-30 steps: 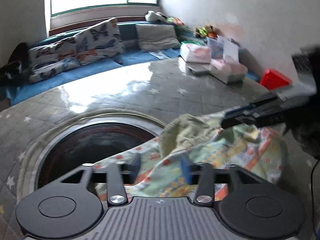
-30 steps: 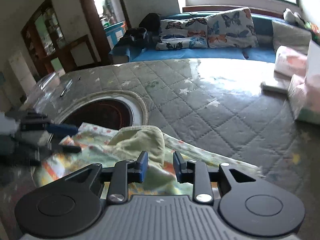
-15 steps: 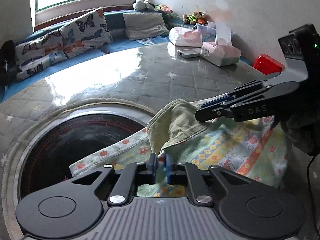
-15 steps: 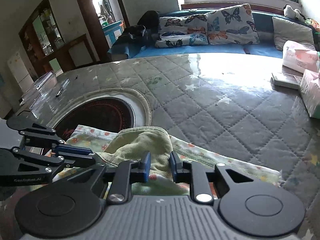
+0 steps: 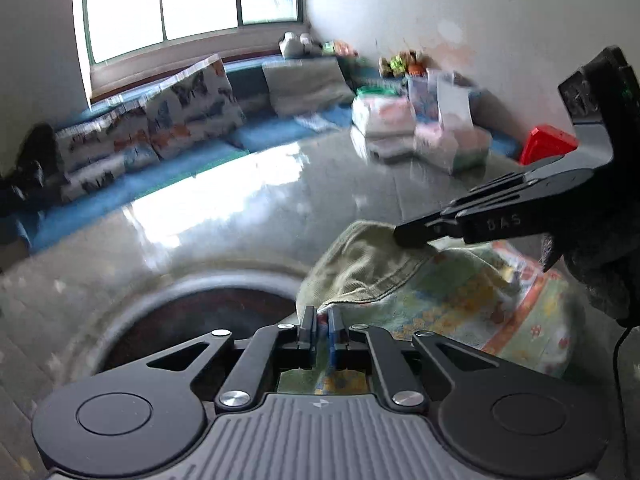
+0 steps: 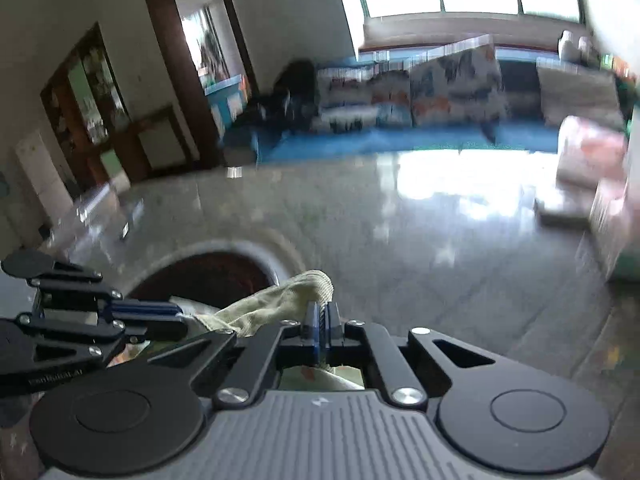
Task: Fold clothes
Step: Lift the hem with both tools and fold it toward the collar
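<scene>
A small patterned garment [image 5: 472, 300] with an olive-green waistband [image 5: 360, 264] hangs between my two grippers above the quilted grey table [image 5: 280, 200]. My left gripper [image 5: 322, 322] is shut on the waistband's near edge. My right gripper [image 5: 412, 236] comes in from the right and is shut on the waistband's far part. In the right wrist view the right gripper [image 6: 321, 316] pinches the green waistband [image 6: 276, 304], and the left gripper [image 6: 180, 318] holds it at the left. The garment's lower part is hidden under the grippers.
A round dark opening [image 5: 192, 320] with a raised rim sits in the table under the garment; it also shows in the right wrist view [image 6: 208, 276]. Tissue packs and boxes [image 5: 440, 136] stand at the table's far right. A blue bench with butterfly cushions [image 5: 168, 120] runs behind.
Both grippers closed on the green waistband and lifted it off the table. The garment now hangs bunched between them, and both views are blurred by motion.
</scene>
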Demonstrator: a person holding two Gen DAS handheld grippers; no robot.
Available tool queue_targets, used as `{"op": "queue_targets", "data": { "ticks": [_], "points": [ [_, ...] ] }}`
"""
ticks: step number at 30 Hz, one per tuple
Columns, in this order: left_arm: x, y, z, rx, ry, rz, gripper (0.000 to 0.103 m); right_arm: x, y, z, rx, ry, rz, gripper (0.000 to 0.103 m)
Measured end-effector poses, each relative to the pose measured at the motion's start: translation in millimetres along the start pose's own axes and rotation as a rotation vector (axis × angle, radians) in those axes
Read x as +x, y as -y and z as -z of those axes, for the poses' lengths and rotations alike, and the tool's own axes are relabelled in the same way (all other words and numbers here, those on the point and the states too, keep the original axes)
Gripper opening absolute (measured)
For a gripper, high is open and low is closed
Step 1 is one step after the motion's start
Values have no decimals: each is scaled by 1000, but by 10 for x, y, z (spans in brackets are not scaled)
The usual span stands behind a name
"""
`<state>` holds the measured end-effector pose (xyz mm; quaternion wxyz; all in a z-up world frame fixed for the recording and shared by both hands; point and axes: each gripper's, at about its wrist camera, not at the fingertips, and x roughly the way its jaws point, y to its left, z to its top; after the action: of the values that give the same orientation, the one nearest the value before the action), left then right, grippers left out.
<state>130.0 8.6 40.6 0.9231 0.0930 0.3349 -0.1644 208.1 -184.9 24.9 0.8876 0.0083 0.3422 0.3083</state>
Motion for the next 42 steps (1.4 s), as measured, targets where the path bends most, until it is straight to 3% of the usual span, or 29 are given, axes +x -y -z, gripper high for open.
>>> {"op": "queue_targets", "data": {
  "ticks": [3, 8, 13, 17, 25, 27, 29, 31, 36, 38, 40, 42],
  "points": [
    [107, 7, -70, 22, 6, -56, 6, 23, -30, -134, -23, 36, 26, 2],
    [439, 5, -35, 8, -55, -105, 6, 337, 8, -72, -31, -31, 81, 4],
    [516, 17, 52, -17, -70, -115, 6, 1, -51, 91, -56, -9, 62, 8],
    [523, 13, 71, -35, -73, -124, 8, -138, -76, 350, -93, -62, 55, 10],
    [465, -5, 38, -78, -71, -137, 12, -167, 433, 441, 57, -34, 187, 12],
    [376, 2, 8, -90, -48, -143, 12, -230, 451, 430, 57, -14, 192, 16],
    [267, 34, -28, -99, -15, -132, 12, -295, 457, 429, 65, 12, 185, 36],
    [186, 103, -60, -99, 9, -100, 12, -313, 501, 440, 82, 26, 206, 41],
    [198, 349, -109, -89, 17, 6, 12, -220, 595, 537, 121, -2, 213, 33],
    [278, 436, -122, -91, 12, 35, 12, -212, 584, 564, 121, 0, 214, 12],
    [370, 493, -138, -108, 3, 61, 12, -241, 547, 568, 113, 17, 216, 5],
    [458, 518, -146, -123, -7, 72, 12, -279, 491, 568, 87, 42, 241, 5]
  ]
}}
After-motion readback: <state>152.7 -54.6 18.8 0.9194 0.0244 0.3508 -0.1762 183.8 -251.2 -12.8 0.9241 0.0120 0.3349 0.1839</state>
